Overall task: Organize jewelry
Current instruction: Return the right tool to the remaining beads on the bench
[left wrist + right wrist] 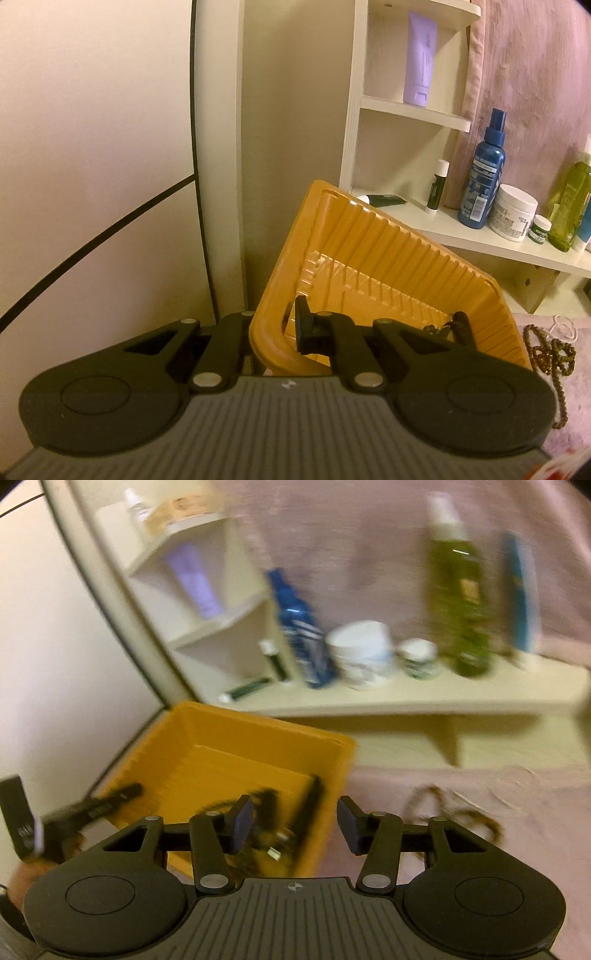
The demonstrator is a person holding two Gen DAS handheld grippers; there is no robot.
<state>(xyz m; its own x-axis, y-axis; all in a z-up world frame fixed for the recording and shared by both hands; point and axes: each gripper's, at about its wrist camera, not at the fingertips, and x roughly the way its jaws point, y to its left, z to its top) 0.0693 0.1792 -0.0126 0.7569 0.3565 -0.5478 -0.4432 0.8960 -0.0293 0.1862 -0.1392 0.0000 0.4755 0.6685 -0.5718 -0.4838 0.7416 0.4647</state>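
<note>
Brown bead necklace [546,350] on pink cloth [461,794], just beside orange tray [373,236]. Prob light, floppy, slippy; best pinched at a bunched loop. Left gripper [275,332] clamped on tray rim. Right gripper [295,825] apart, holding nothing.

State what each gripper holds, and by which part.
The left gripper clamps the orange tray by its near corner rim; the right gripper is open, holding nothing.

Blurred, the right gripper [295,825] hangs with jaws apart over the ribbed orange plastic tray [207,738], dark jewelry [266,812] inside it.
</note>
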